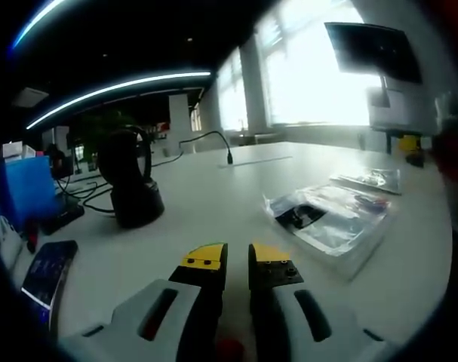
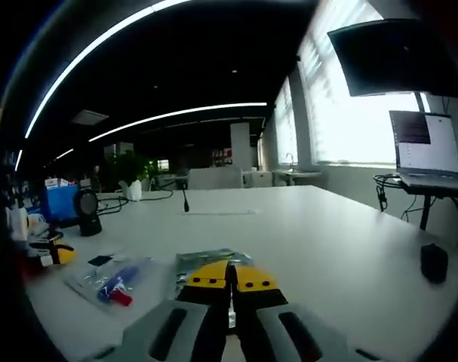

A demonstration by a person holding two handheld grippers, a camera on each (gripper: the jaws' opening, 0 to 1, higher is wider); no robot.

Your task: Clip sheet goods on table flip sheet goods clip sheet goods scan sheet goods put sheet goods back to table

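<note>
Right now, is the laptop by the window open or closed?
Open. In the right gripper view the laptop has its screen standing upright and lit, showing a pale window, above its base on a stand.

In the left gripper view, a clear sheet-goods packet (image 1: 330,220) lay on the table (image 1: 213,211) to the right, with a second packet (image 1: 368,179) farther off behind it, a headphone stand (image 1: 130,185) stood to the left, a phone (image 1: 47,273) lay nearer at the left edge, and a cable (image 1: 206,143) ran across the far side. In the right gripper view, one packet (image 2: 112,280) lay near and left on the table (image 2: 304,226), another packet (image 2: 210,260) sat just right of it, a mouse (image 2: 434,262) rested at the right, and a laptop (image 2: 428,154) stood beyond it.
</note>
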